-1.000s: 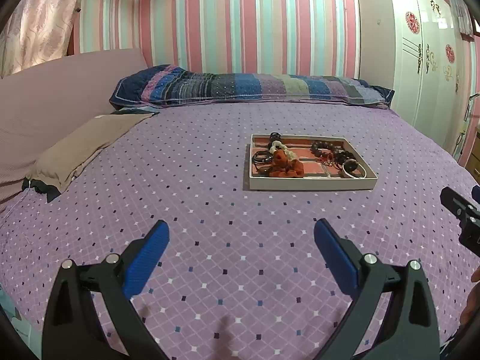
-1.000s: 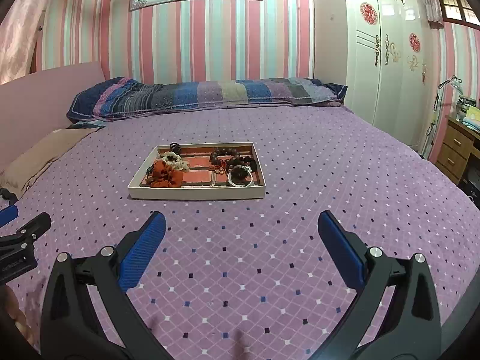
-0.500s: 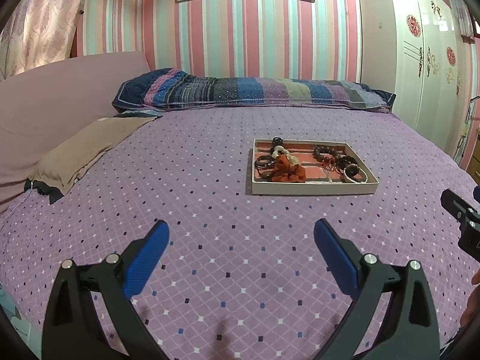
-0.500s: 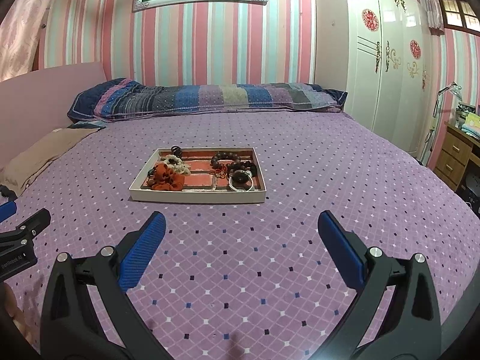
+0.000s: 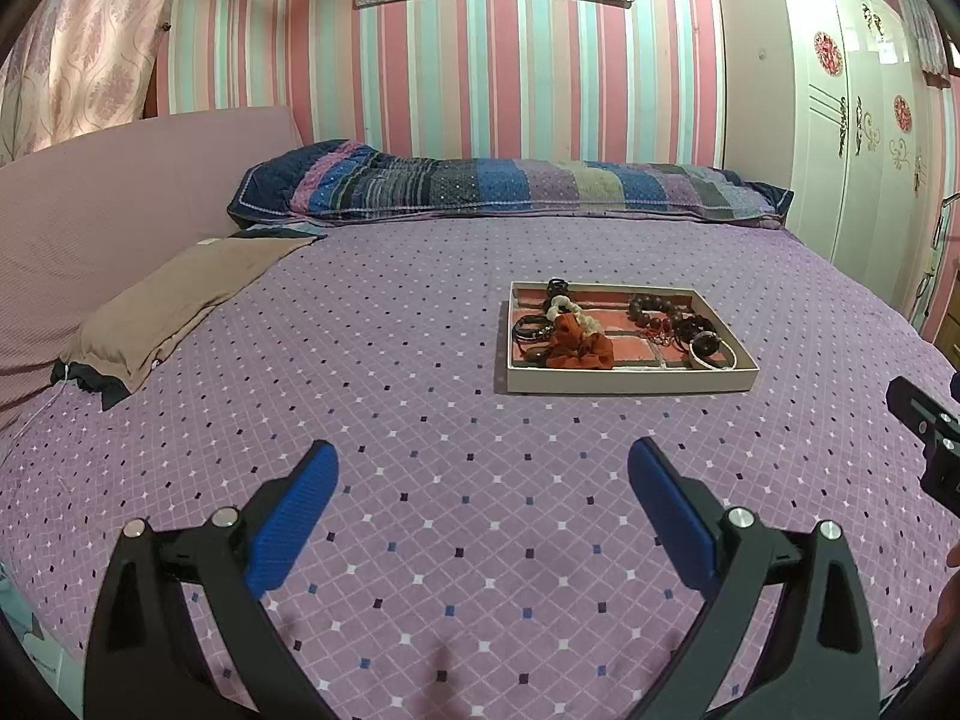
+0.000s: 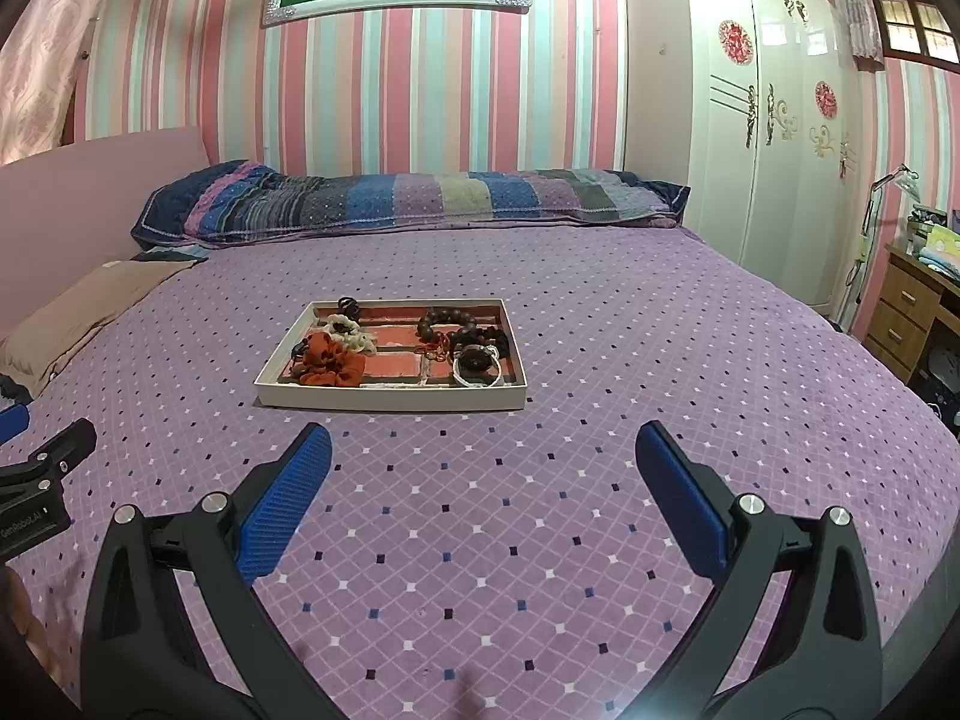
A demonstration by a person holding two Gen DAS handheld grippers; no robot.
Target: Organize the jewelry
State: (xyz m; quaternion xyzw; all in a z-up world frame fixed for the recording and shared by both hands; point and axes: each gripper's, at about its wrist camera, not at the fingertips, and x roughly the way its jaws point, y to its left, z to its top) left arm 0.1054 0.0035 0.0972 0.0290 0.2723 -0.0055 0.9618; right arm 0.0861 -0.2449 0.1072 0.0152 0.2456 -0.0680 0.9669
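I am holding my left gripper [image 5: 483, 468] and my right gripper [image 6: 483, 453] low over the purple bedspread [image 6: 600, 276], both with fingers spread wide and pinching nothing. The tray [image 6: 390, 399] is sitting further out on the bed, well apart from both tools, a little right of my left one and a little left of my right one. Inside it an orange scrunchie [image 6: 330, 365] is lying at the near left, a cream one [image 6: 351, 330] behind it, dark bead bracelets [image 6: 447, 323] at the far right and a white bangle [image 6: 477, 373] at the near right. The pieces are touching and overlapping, so I am expecting one grab to drag a neighbour along. The soft bed may also let the tray tip if I press its rim.
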